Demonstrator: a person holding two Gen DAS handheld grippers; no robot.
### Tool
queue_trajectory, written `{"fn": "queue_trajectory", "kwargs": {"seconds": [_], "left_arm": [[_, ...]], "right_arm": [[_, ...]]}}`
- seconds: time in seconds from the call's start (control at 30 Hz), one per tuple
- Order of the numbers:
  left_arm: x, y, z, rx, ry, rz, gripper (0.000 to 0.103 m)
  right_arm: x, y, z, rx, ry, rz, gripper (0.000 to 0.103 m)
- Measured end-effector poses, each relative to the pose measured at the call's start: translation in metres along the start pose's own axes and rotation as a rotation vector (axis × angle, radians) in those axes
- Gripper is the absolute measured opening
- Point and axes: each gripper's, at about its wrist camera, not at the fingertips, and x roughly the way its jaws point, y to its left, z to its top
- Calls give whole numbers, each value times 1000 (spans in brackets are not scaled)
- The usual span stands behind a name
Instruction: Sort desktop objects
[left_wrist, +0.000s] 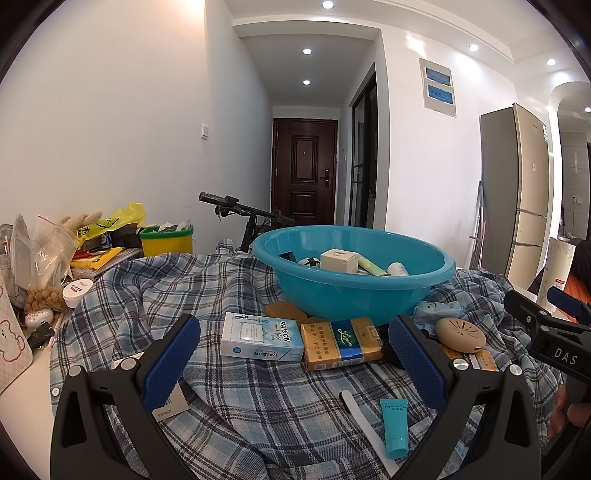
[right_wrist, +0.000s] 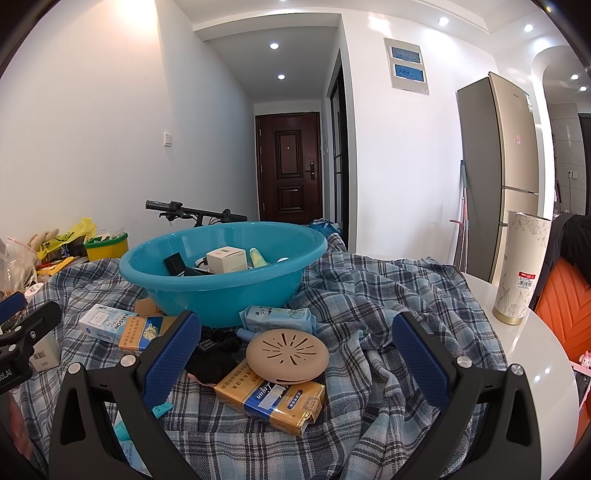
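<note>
A blue basin (left_wrist: 354, 295) (right_wrist: 221, 291) sits on a plaid cloth (left_wrist: 258, 398) (right_wrist: 369, 295) and holds several small items. In front of it lie a white RAISON box (left_wrist: 260, 338) (right_wrist: 107, 325), a yellow-blue carton (left_wrist: 340, 343), a second carton (right_wrist: 273, 400), a tan round disc (left_wrist: 460, 334) (right_wrist: 287, 354), a teal tube (left_wrist: 395, 428) and a tissue pack (right_wrist: 280, 317). My left gripper (left_wrist: 295, 365) is open and empty, just short of the boxes. My right gripper (right_wrist: 295, 369) is open and empty, with the disc between its fingers' line of sight.
Clutter of bags, a yellow-green bin (left_wrist: 166, 240) and jars lines the table's left side. A tall patterned canister (right_wrist: 521, 273) stands on the white table at the right. A black glove (right_wrist: 216, 354) lies beside the disc. A white strip (left_wrist: 365, 428) lies near the tube.
</note>
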Motion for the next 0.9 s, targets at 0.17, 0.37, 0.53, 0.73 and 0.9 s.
{"fn": "queue_trajectory", "kwargs": {"seconds": [0.17, 0.37, 0.53, 0.73, 0.9], "left_arm": [[0, 0, 0, 0, 0, 0, 103], [0, 0, 0, -1, 1, 0, 103], [2, 1, -3, 0, -6, 3, 103], [2, -7, -6, 21, -15, -13, 103], [-1, -1, -4, -7, -22, -26, 103]], "right_arm": [[0, 0, 0, 0, 0, 0, 103], [0, 0, 0, 1, 1, 0, 103], [0, 0, 0, 1, 1, 1, 103], [0, 0, 0, 2, 1, 1, 103], [0, 0, 0, 2, 2, 1, 103]]}}
